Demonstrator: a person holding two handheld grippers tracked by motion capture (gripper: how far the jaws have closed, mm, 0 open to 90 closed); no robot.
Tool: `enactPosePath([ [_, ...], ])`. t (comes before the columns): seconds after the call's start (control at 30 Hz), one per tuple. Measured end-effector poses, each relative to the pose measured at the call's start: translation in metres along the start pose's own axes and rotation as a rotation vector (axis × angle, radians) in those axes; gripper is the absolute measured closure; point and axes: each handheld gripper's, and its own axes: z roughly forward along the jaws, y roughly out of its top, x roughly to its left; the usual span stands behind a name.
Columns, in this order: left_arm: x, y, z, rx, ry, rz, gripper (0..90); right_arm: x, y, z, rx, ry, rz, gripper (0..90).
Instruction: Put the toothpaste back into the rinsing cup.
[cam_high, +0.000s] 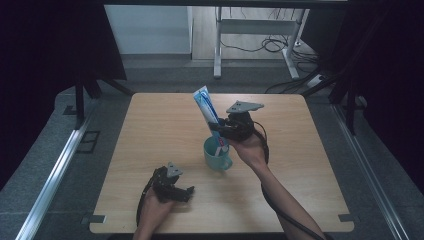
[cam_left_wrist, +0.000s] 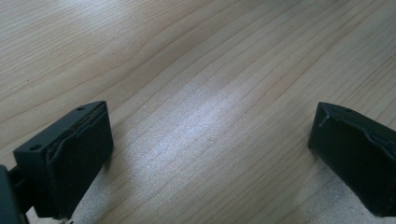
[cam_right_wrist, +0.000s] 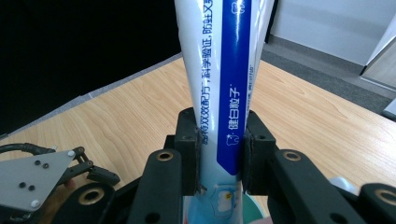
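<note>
Over the green cup (cam_high: 217, 156), right tongs (cam_high: 220, 127) pinched tight on a toothpaste tube (cam_high: 206, 107). Light, soft, squishy: best held mid-body, gently. Left tongs (cam_high: 186, 192) wide open, holding nothing.

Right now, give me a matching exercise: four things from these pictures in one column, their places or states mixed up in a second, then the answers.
1. toothpaste tube
2. mug
3. left tongs
4. right tongs

A. open, low over bare wood
B. teal, standing on the table
C. clamped, lower end in the mug
D. shut around the tube

Pairs: 1-C, 2-B, 3-A, 4-D
</note>
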Motion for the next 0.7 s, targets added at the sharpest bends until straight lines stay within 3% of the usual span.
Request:
enactPosePath([
  [0.7,0.0,0.0,0.0,0.003,-0.006,0.005,0.0,0.001,-0.021,0.025,0.016,-0.005,-0.007,72.1],
])
